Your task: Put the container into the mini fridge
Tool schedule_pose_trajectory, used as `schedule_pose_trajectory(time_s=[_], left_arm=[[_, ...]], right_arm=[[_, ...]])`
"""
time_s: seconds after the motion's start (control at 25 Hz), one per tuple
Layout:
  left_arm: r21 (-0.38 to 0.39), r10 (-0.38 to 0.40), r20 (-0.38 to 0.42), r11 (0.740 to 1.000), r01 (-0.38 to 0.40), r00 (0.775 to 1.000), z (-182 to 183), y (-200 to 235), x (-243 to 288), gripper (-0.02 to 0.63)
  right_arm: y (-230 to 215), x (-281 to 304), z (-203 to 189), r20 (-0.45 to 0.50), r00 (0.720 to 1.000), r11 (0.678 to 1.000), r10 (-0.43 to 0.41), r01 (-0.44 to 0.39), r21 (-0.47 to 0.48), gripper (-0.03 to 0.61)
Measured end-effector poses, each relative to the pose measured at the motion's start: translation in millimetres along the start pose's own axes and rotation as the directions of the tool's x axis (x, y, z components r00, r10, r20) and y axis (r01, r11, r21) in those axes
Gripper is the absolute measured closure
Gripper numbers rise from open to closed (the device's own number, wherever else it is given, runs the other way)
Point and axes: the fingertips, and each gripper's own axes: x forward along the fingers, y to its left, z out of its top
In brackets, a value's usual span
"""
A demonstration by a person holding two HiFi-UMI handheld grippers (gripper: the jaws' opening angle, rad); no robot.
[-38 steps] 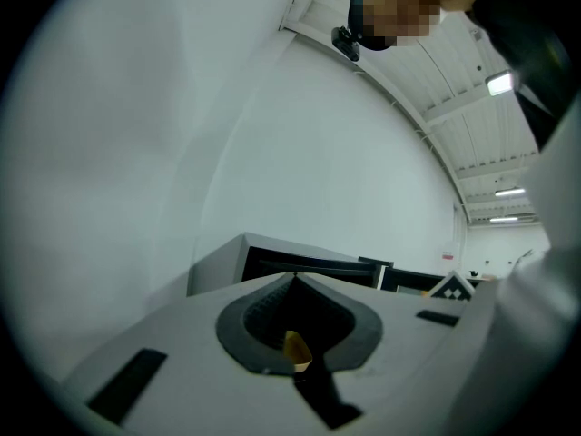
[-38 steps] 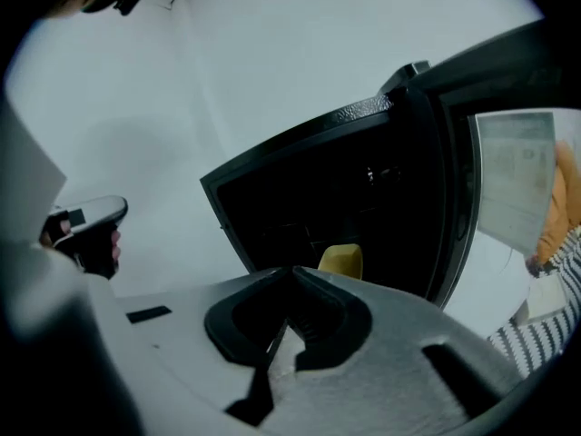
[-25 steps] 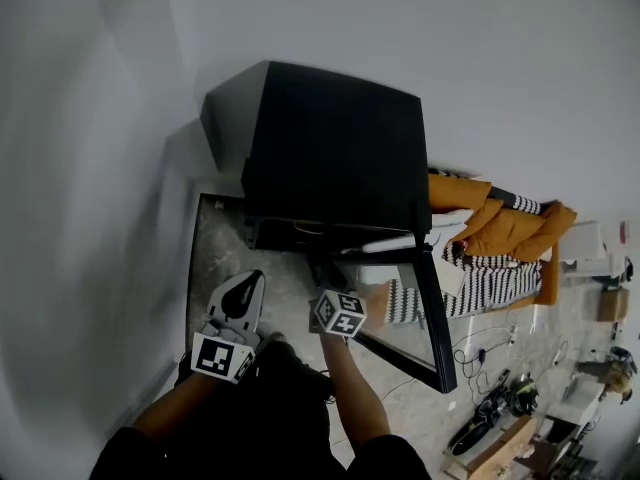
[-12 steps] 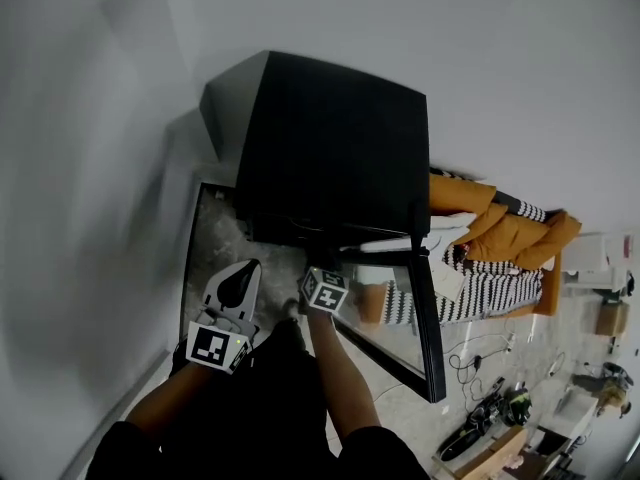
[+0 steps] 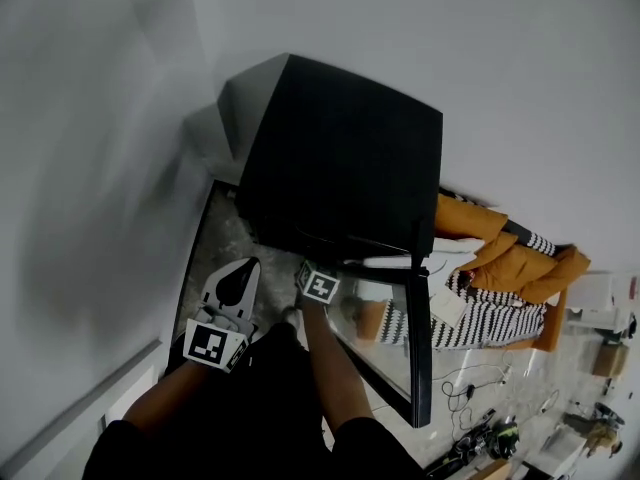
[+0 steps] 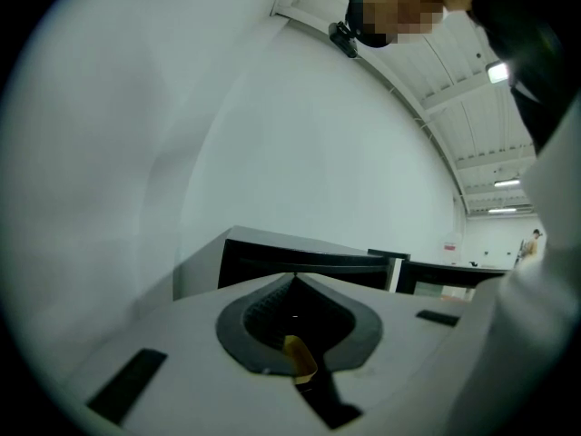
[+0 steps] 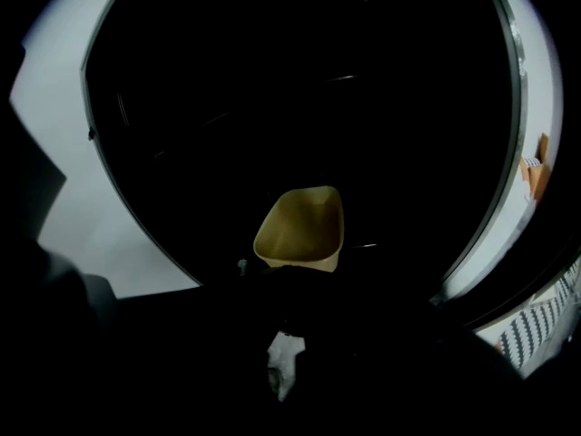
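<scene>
The black mini fridge (image 5: pixel 345 158) stands against the white wall with its door (image 5: pixel 418 348) swung open to the right. In the right gripper view, a tan open-topped container (image 7: pixel 301 228) hangs in the dark fridge interior, and my right gripper (image 7: pixel 295 275) is shut on its near rim. From the head view only that gripper's marker cube (image 5: pixel 319 287) shows, at the fridge opening; its jaws are hidden. My left gripper (image 5: pixel 244 266) hovers to the left of the opening, shut and holding nothing. In its own view the left gripper (image 6: pixel 295 278) points at the fridge front (image 6: pixel 300 266).
A white wall runs close along the left. Marbled floor (image 5: pixel 215 238) lies in front of the fridge. Orange and striped cloth (image 5: pixel 500 268) is piled behind the open door, and cables (image 5: pixel 470 378) trail on the floor at the right.
My right gripper has gone down and forward into the fridge opening with the container. The left gripper has barely moved.
</scene>
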Motion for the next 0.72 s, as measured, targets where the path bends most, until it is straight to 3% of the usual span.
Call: schedule_pose_trajectory(time_s=[0.44, 0.72], left_arm=[[0.0, 0.007, 0.004, 1.0, -0.007, 1.0, -2, -3, 4, 0.609], [-0.022, 0.006, 0.004, 1.0, -0.006, 1.0, -10, -4, 4, 0.609]], right_arm=[[-18, 25, -10, -0.041, 0.998, 0.999, -0.037, 0.037, 0.006, 0.577], [-28, 30, 5, -0.014, 0.998, 0.998, -0.06, 0.06, 0.015, 0.577]])
